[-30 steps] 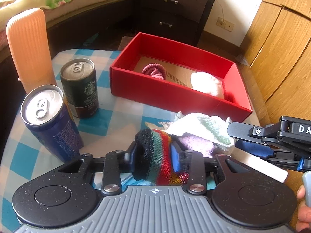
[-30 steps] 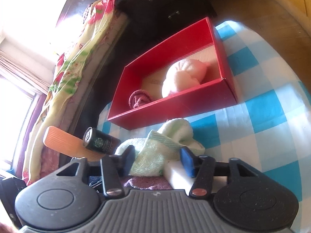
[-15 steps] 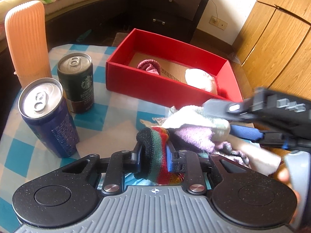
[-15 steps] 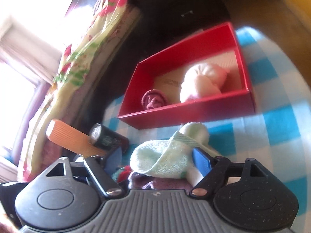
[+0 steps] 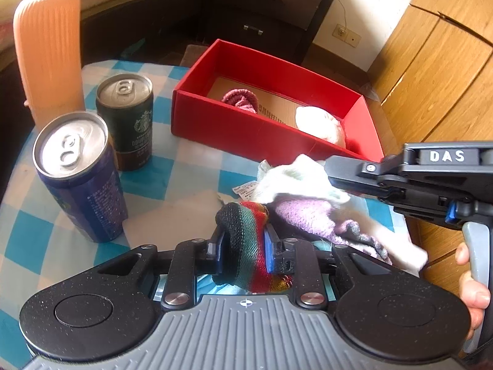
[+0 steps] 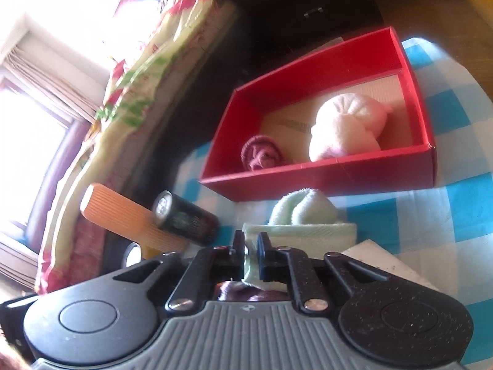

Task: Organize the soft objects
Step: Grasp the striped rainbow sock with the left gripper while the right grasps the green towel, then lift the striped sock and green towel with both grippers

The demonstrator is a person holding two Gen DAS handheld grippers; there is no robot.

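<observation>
Your right tool has just closed, pinching the pale green sock on the desk just before the red box. Your left tool clamps the striped sock. Next, lift the green one over the box's near wall.

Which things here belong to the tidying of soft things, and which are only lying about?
For the job:
striped sock
pale green sock
purple sock
rolled dark pink sock
rolled white sock
red box

Just lying about:
blue can
dark coffee can
orange ribbed thing
</observation>
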